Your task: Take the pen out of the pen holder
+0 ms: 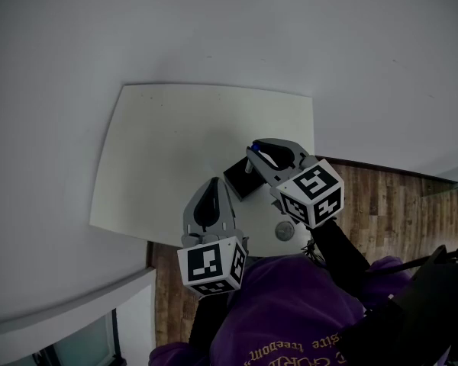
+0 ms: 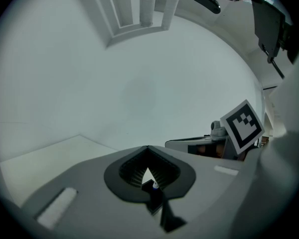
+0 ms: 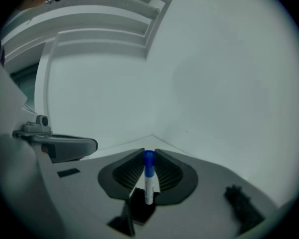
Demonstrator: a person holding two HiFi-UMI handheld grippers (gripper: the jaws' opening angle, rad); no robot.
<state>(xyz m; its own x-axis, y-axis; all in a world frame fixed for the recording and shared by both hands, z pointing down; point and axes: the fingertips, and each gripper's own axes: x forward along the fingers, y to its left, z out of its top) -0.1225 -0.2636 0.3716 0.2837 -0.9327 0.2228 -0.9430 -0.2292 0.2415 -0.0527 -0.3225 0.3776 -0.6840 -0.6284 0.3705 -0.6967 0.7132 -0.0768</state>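
A black pen holder stands on the white table. My right gripper hovers just above it, shut on a white pen with a blue cap. The pen stands upright between the jaws, cap at the tips, its lower end at the holder's mouth. My left gripper is close to the holder's left side, its jaw tips meeting. Through the slit between its jaws I see the holder with a small blue tip on top.
A small round grey object lies on the table near its front edge, below the right gripper. Wooden floor shows past the table's right edge. A white wall rises behind the table.
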